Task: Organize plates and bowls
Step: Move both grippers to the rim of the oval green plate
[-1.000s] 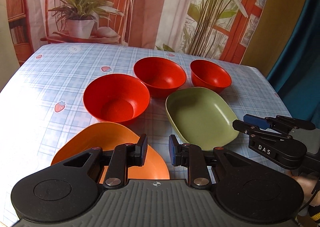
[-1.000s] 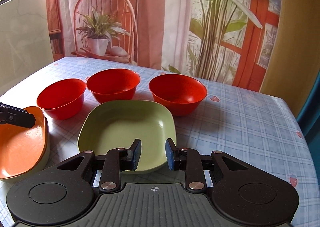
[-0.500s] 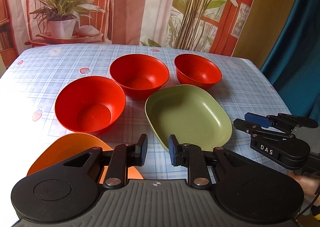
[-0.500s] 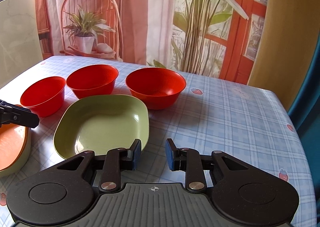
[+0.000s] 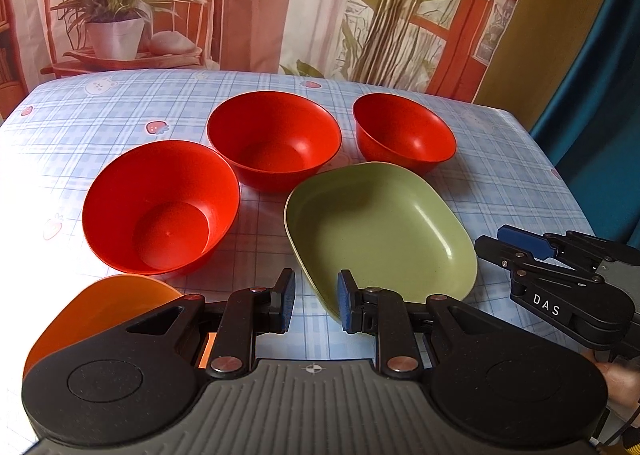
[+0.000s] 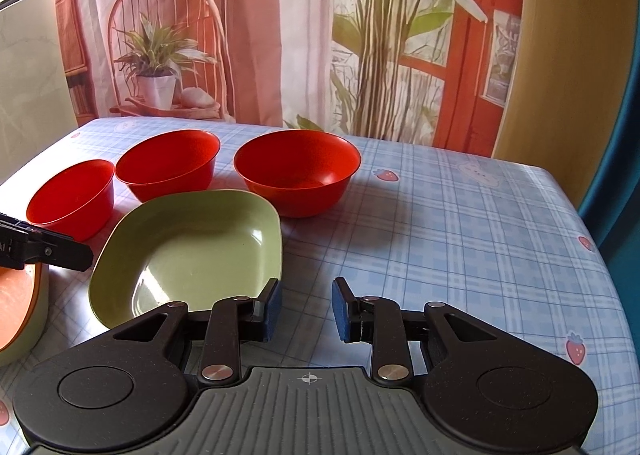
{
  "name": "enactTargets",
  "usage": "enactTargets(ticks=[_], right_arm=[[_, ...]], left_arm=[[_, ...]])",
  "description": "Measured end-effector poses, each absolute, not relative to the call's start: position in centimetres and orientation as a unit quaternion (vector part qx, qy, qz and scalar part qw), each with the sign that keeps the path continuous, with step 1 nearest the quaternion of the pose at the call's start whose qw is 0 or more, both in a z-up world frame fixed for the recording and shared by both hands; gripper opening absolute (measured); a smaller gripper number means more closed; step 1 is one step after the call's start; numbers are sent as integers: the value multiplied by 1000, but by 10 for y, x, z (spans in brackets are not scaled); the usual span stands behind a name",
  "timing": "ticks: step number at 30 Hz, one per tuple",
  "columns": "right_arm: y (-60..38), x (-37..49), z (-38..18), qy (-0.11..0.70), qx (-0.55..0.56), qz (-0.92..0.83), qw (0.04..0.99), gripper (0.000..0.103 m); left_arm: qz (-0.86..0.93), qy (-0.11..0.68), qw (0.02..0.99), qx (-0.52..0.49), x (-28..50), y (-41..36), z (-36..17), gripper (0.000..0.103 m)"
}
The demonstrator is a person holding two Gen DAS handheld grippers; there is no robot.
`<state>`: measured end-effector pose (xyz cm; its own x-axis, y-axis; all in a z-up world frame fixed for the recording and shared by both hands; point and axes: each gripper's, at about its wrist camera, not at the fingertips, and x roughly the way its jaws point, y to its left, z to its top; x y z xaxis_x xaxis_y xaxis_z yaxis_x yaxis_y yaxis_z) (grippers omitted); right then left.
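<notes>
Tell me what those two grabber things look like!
Both the left gripper and right gripper are black plastic with a ribbed grey base, round black discs at the sides, silver rivets and blue pads on the jaws. White letters "DAS" mark the right gripper's side.

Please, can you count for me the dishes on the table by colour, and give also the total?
Red round plastic bowls: 3 (left, middle, right)
Green rounded-rectangular plastic plate: 1
Orange plastic plate: 1
Pale dish under the orange plate: 1, only its edge shows
Total: 6
</notes>
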<state>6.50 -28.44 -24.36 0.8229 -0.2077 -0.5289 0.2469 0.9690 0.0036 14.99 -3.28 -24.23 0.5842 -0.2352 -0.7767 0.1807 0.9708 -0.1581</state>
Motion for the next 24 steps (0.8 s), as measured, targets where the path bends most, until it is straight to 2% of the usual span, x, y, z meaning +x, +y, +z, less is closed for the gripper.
enactTargets(ticks=[9, 24], right_arm=[[-289, 80, -239, 263, 58, -115, 956, 30], [-295, 102, -255, 283, 78, -103, 951, 28]], left_arm=[[-106, 458, 882, -30, 168, -37, -256, 24], [-111, 480, 870, -28, 179, -43, -272, 24]])
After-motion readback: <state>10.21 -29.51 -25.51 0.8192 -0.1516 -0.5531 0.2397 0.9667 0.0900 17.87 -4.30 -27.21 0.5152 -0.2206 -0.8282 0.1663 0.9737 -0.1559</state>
